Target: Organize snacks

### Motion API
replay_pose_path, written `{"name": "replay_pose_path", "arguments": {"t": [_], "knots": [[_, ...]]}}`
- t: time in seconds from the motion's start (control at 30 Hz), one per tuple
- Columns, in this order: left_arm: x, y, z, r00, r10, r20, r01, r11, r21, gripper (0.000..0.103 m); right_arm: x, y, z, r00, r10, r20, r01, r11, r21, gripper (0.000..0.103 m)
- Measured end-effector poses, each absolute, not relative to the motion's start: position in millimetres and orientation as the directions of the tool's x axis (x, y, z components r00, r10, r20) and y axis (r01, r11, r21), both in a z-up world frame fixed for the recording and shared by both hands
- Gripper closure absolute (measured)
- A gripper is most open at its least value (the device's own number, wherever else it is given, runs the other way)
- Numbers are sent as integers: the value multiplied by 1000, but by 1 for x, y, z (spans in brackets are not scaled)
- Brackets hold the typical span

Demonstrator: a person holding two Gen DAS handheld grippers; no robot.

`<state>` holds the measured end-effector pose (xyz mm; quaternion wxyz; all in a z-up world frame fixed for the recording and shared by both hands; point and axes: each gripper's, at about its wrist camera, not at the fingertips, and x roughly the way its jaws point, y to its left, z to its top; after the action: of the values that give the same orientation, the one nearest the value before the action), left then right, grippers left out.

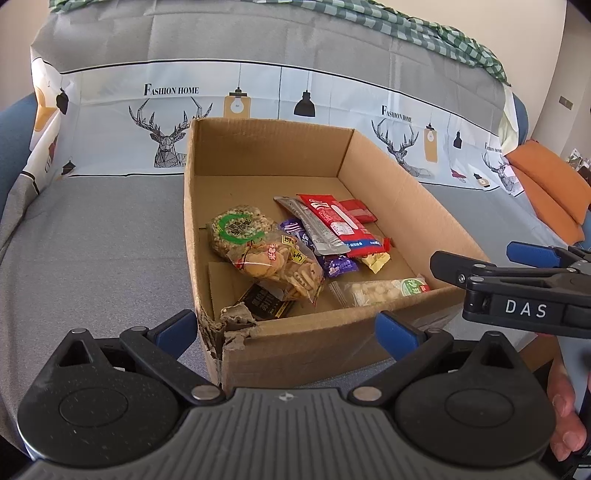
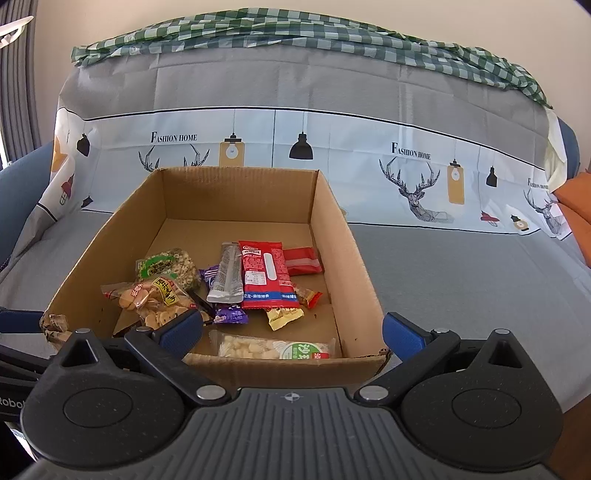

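Note:
An open cardboard box (image 1: 266, 151) (image 2: 240, 195) rests on a grey sofa cover. Inside it lie a red packet (image 1: 343, 225) (image 2: 267, 275), a silver stick pack (image 1: 314, 229) (image 2: 227, 273), a green-labelled puffed cake (image 1: 236, 229) (image 2: 168, 267), a biscuit bag (image 1: 277, 266) (image 2: 155, 299), purple packets (image 1: 336, 266) (image 2: 229, 315) and a clear pack of white pieces (image 1: 380, 290) (image 2: 273, 349). My left gripper (image 1: 286, 328) is open and empty at the box's near left corner. My right gripper (image 2: 291, 330) (image 1: 480, 258) is open and empty over the near wall.
The box's near left corner (image 1: 229, 325) is torn. An orange cushion (image 1: 550, 184) lies at the right, and a green checked cloth (image 2: 295, 33) tops the sofa back. A person's hand (image 1: 565, 413) holds the right gripper. Grey sofa seat (image 2: 461, 277) spreads right of the box.

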<state>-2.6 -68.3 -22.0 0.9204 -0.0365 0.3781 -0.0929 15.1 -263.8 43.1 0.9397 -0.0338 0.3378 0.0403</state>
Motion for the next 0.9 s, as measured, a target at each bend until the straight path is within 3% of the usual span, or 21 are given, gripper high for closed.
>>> {"name": "replay_pose_path", "arguments": {"t": [0.9], "knots": [[-2, -67, -23, 692, -204, -692, 156, 979, -133, 0, 17, -265, 42, 767, 59, -639, -114, 992, -46, 1]]}}
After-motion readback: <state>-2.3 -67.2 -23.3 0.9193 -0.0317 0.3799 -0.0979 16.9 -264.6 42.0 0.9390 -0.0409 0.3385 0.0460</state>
